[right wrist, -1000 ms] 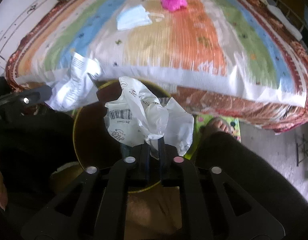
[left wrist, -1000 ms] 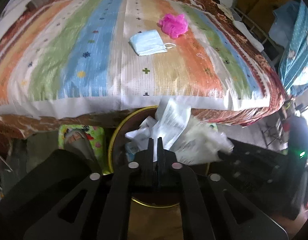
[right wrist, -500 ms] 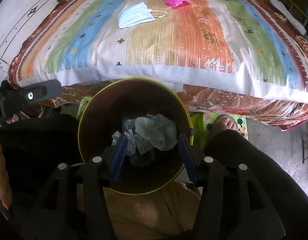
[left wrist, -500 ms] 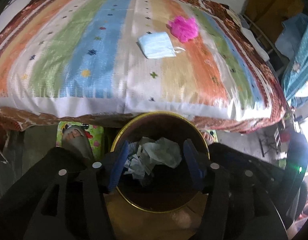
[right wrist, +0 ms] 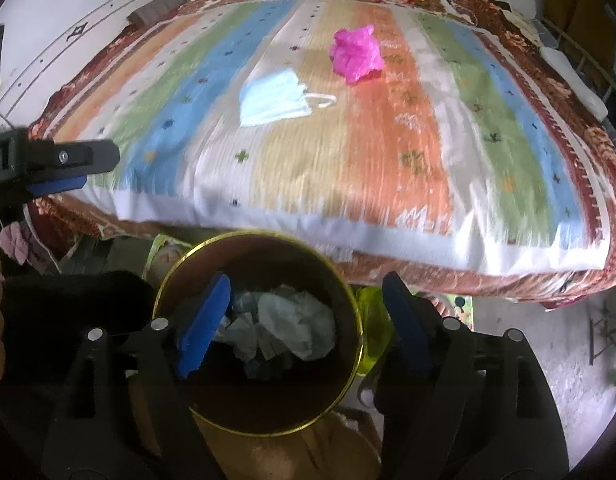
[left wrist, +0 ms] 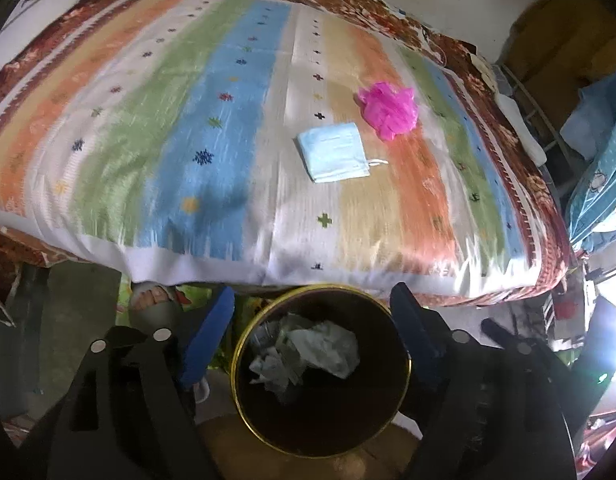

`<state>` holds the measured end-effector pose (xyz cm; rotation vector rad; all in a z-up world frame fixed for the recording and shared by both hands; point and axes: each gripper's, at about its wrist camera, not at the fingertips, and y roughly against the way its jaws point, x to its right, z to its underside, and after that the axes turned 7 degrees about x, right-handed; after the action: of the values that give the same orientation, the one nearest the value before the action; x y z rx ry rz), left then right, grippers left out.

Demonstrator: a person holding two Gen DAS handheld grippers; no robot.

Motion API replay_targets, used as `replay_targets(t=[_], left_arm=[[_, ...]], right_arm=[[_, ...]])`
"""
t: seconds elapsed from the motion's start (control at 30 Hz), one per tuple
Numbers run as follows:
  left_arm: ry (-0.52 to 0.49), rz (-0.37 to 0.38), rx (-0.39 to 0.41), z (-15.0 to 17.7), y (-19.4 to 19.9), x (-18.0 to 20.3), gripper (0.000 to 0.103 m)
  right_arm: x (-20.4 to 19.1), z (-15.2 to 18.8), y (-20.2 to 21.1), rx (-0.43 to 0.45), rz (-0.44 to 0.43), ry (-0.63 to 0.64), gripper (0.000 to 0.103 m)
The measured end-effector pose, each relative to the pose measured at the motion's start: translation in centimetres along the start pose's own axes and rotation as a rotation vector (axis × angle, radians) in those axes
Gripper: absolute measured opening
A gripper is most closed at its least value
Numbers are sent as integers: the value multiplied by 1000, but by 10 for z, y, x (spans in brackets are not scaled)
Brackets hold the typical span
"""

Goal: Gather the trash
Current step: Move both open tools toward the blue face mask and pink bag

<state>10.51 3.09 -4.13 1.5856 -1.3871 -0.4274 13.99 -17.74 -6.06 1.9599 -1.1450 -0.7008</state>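
A dark round bin with a gold rim (left wrist: pixel 243 344) (right wrist: pixel 350 300) stands on the floor in front of the bed and holds crumpled white paper and plastic (left wrist: pixel 320 348) (right wrist: pixel 283 328). My left gripper (left wrist: pixel 312 332) and my right gripper (right wrist: pixel 308 320) hang open and empty above it. A light blue face mask (left wrist: pixel 334 157) (right wrist: pixel 273 98) and a crumpled pink plastic bag (left wrist: pixel 390 110) (right wrist: pixel 356 54) lie on the striped bedspread (left wrist: pixel 187 140) (right wrist: pixel 428 140), apart from each other. The left gripper's finger (right wrist: pixel 67 158) shows at the left of the right wrist view.
The bed fills the space beyond the bin, its near edge overhanging the rim. A bare foot (left wrist: pixel 149 300) rests on a colourful mat left of the bin. Metal racks and blue fabric (left wrist: pixel 596 128) stand at the right.
Both grippers opened and let their crumpled paper and plastic fall into the bin. They then rose and tilted toward the bed, so the mask and pink bag look nearer.
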Motion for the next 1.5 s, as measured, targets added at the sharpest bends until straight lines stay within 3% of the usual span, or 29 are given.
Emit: replay_targets(t=[0.13, 0.27, 0.43, 0.57, 0.8, 1.13, 1.5], left_arm=[[12, -12, -3, -8, -5, -3, 88], [52, -21, 46, -22, 1, -8, 93], [-29, -50, 127, -44, 2, 8, 97], [-46, -72, 115, -55, -9, 7, 97], [-77, -109, 98, -78, -40, 3, 97], [-17, -55, -11, -87, -85, -16, 97], [39, 3, -52, -97, -124, -30, 94]], right_arm=[[8, -23, 3, 56, 17, -14, 86], [17, -44, 0, 91, 37, -24, 90], [22, -62, -4, 130, 67, -6, 94], [29, -75, -10, 173, 66, -36, 94], [44, -89, -32, 172, 65, -95, 94], [70, -112, -86, 137, 68, -138, 94], [77, -142, -116, 215, 24, -123, 94]])
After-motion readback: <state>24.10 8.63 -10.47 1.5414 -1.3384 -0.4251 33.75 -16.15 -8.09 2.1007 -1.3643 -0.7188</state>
